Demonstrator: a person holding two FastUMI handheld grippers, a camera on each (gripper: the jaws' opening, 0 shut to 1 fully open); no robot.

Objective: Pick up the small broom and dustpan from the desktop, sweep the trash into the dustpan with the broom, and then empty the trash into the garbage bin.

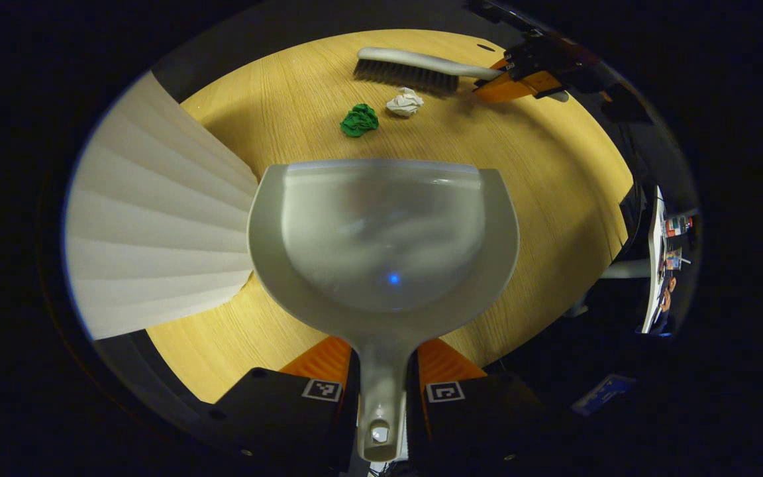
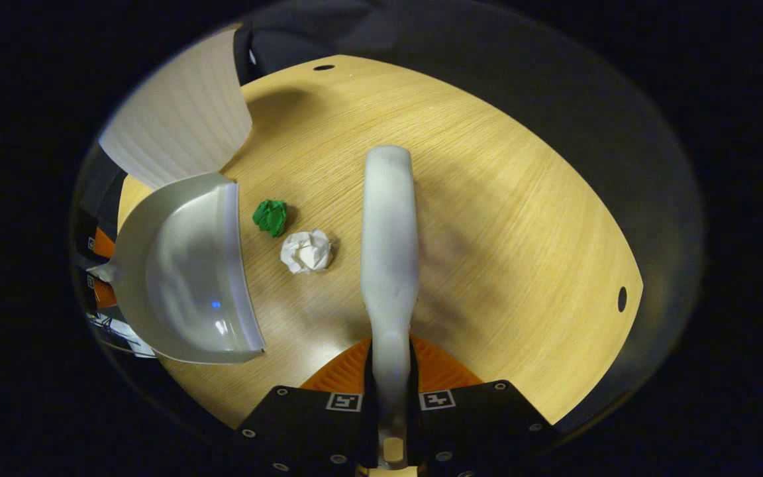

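Left claw (image 1: 381,371) shows at the bottom of the left gripper view, its two fingers pressed from either side on the grey handle of the dustpan (image 1: 381,245). From that grip the pan spreads forward, its open lip facing away from the claw over the wooden tabletop (image 1: 540,179). Beyond the lip lie a green paper ball (image 1: 359,120) and a white paper ball (image 1: 405,102), just beside each other and apart from the pan. Farther still sits the broom (image 1: 414,69), bristles down on the tabletop, close behind the white ball. At the far right the right claw (image 1: 520,76) pinches the broom's handle end. To the left of the pan rises the white pleated garbage bin (image 1: 150,232), its liner touching or overlapping the pan's left edge as seen from here.

Right claw (image 2: 391,391) sits at the bottom of the right gripper view, both fingers clamped on the narrow grey handle of the broom (image 2: 389,232), which runs straight ahead from the claw. Left of the broom lie the white paper ball (image 2: 306,251) and, a little farther forward and left, the green paper ball (image 2: 270,216). Left again is the dustpan (image 2: 189,271), its lip turned towards the two balls. The garbage bin (image 2: 183,112) stands ahead at the far left, and the tabletop (image 2: 520,232) stretches to the right.
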